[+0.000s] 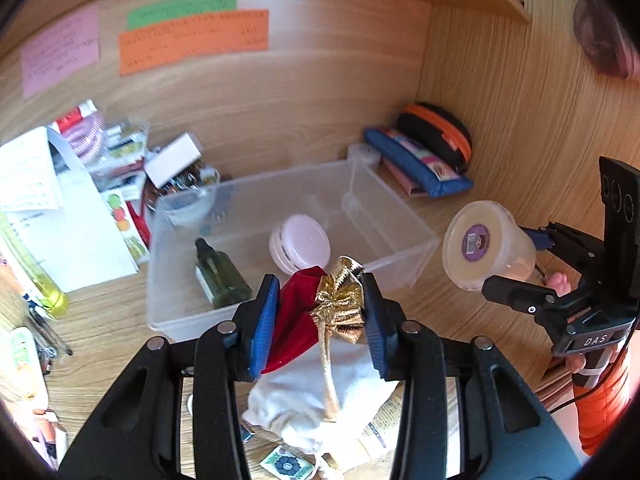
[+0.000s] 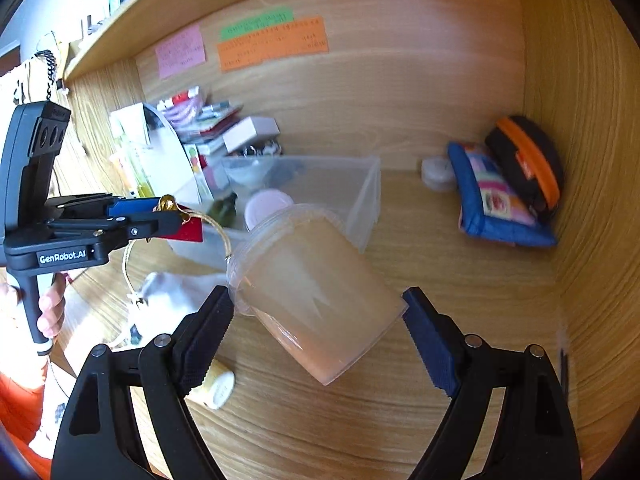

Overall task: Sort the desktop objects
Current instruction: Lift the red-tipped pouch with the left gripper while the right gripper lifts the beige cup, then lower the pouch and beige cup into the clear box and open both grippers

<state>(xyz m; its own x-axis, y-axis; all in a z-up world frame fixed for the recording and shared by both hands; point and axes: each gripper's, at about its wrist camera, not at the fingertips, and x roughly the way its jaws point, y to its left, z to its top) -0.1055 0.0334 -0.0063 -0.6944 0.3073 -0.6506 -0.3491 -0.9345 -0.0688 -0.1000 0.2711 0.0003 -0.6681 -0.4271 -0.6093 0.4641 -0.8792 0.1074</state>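
Clear bin [image 1: 404,216] sits between the left gripper [image 1: 320,312] clamping a red pouch [image 1: 296,320] and the right gripper [image 2: 320,332] clamping a tub [image 2: 316,288]

Writing on wall notes [image 1: 192,40] blurred, pouch [image 1: 320,412] partly hidden

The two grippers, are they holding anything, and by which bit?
The left gripper pinches a red pouch at its gold bow. The right gripper grips a lidded plastic tub around its sides, tilted.
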